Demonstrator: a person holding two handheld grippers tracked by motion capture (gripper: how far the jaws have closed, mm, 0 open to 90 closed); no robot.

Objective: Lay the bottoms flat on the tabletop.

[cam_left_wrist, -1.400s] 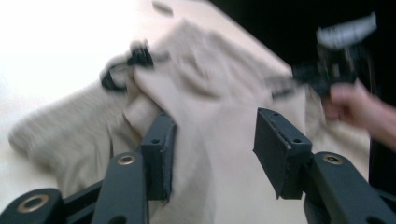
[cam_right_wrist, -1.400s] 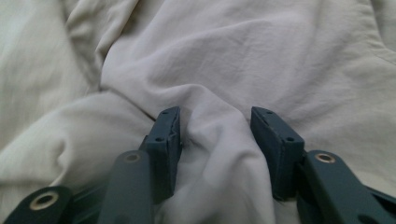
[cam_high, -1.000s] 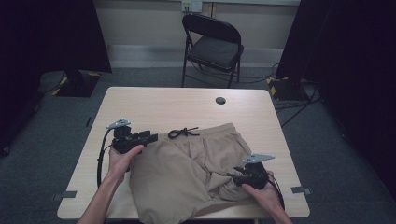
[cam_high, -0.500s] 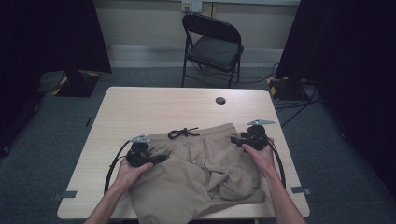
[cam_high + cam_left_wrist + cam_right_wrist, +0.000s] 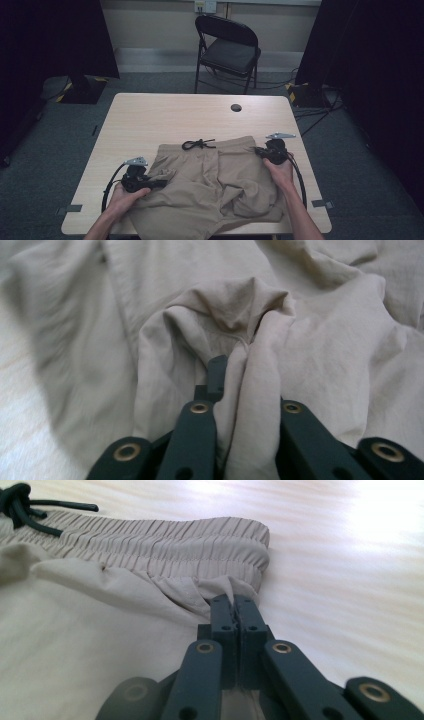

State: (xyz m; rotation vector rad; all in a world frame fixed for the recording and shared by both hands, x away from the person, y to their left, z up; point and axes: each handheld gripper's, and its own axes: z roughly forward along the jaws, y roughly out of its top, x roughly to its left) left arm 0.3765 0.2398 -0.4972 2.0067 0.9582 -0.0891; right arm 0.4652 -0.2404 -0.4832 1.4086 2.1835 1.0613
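Black folding chair (image 5: 227,50) (empty) behind light wooden table (image 5: 150,120).

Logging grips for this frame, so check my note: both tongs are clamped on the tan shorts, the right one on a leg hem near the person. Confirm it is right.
One detail is wrong. The right tongs are clamped on the shorts at the corner of the elastic waistband, the far edge, not a leg hem; the right gripper view shows it. The left tongs do pinch a fold of the fabric.
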